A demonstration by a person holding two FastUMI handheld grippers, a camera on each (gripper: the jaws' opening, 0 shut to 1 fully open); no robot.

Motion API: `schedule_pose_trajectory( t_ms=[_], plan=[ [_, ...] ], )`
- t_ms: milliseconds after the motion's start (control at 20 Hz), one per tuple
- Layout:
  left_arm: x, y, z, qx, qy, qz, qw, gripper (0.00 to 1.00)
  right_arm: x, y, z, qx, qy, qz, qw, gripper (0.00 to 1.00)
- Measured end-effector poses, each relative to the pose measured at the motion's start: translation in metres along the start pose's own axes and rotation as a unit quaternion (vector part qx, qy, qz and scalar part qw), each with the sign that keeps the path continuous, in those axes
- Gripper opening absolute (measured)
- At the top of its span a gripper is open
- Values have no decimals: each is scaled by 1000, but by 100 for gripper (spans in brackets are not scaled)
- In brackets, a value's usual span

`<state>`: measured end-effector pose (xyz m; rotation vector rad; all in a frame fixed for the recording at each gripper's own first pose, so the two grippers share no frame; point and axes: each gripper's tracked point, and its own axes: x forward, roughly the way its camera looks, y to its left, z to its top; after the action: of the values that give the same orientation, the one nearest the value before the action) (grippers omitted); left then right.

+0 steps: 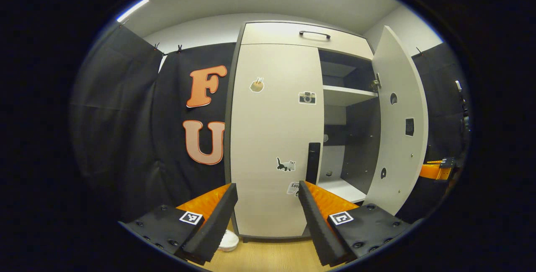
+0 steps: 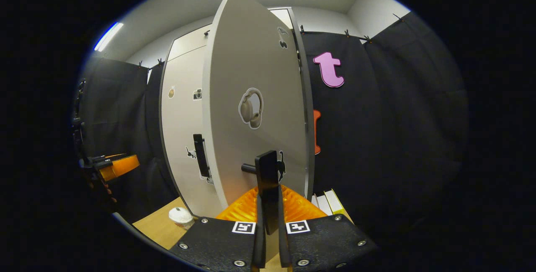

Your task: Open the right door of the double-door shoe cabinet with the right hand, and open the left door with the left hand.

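The left gripper (image 1: pixel 268 205) hangs with its fingers spread wide and empty, facing the closed left door (image 1: pixel 274 138). That door's upright handle (image 1: pixel 313 162) stands just ahead, nearer the right-side finger. The right gripper (image 2: pixel 268 226) is clamped on the right door's handle (image 2: pixel 267 175); the right door (image 2: pixel 255 108) stands swung open.

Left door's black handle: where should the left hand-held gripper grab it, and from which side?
Take the black vertical bar handle on the closed white left door around mid-length, coming straight at the door face with the open left hand-held gripper, one finger on each side. The bar is slim, upright and near the door's free edge, so a pull should swing it easily.
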<state>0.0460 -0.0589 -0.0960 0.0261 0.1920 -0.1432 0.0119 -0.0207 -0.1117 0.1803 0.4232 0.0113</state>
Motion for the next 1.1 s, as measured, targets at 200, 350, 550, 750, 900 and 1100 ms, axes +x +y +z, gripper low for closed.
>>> schedule_pose_trajectory(
  t_ms=[200, 350, 550, 750, 900, 1100],
  plan=[
    [29, -18, -8, -2, -1, -18, 1000, 97, -8, -19, 1, -13, -12, -15, 1000, 10],
    [53, -26, -26, -23, 26, -14, 999, 94, -13, -40, 3, -22, -13, -32, 999, 9],
    [82, -46, -34, -24, 33, -34, 999, 98, -16, -60, 6, -18, -27, -60, 998, 5],
    [111, -68, -43, -13, 42, -47, 998, 94, -17, -62, 5, -29, -29, -60, 997, 9],
    [134, -77, -54, -18, 61, -48, 997, 94, -16, -69, 6, -40, -30, -73, 996, 4],
    [161, -85, -64, -25, 74, -48, 996, 91, -17, -83, 7, -30, -39, -91, 995, 2]
  ],
)
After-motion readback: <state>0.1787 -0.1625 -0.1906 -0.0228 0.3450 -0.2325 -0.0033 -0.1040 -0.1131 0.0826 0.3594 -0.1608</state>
